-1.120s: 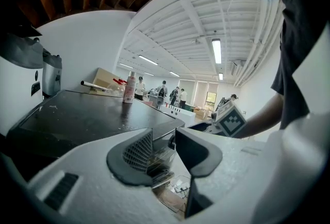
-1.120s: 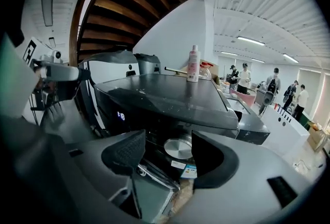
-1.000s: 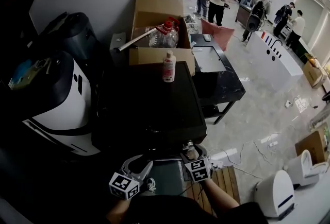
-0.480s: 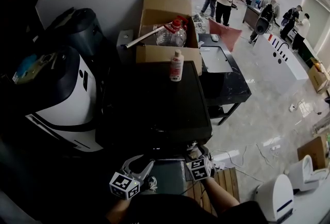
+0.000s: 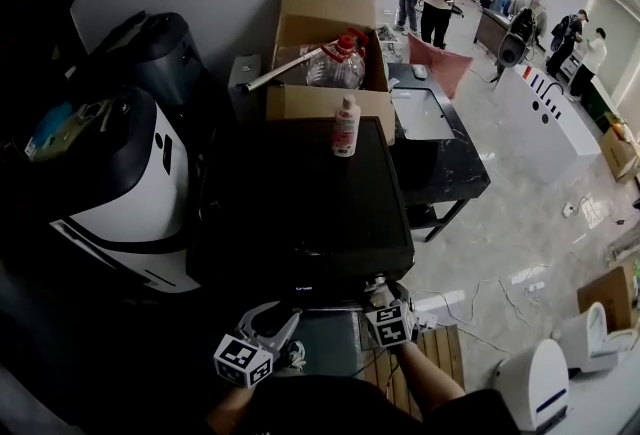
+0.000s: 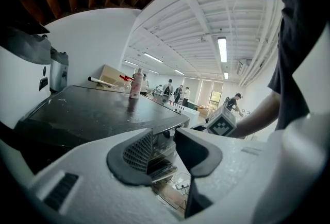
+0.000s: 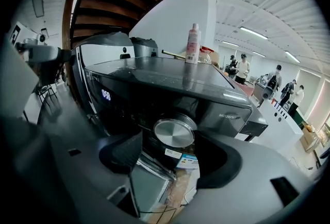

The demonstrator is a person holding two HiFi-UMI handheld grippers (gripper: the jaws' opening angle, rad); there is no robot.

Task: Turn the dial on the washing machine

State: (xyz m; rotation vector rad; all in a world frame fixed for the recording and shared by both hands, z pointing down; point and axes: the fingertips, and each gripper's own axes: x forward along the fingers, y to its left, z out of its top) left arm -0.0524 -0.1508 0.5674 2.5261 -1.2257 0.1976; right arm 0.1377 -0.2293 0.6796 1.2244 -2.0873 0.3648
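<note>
In the crowded hall, the dial (image 7: 175, 130) on the washing machine (image 5: 300, 193) is sitting untouched between the jaws of the right gripper (image 7: 168, 138), which have just been opening. The left gripper (image 6: 165, 138) is waiting empty, jaws apart. Grasping and turning are remaining.

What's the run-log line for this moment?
right gripper: fingers just opening, dial between, not gripped | left gripper: open, empty

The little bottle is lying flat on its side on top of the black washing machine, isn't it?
Not quite. The bottle stands upright, not flat on its side. It is indeed on top of the black washing machine, near the back edge. The head view shows it, and so does the right gripper view.
</note>
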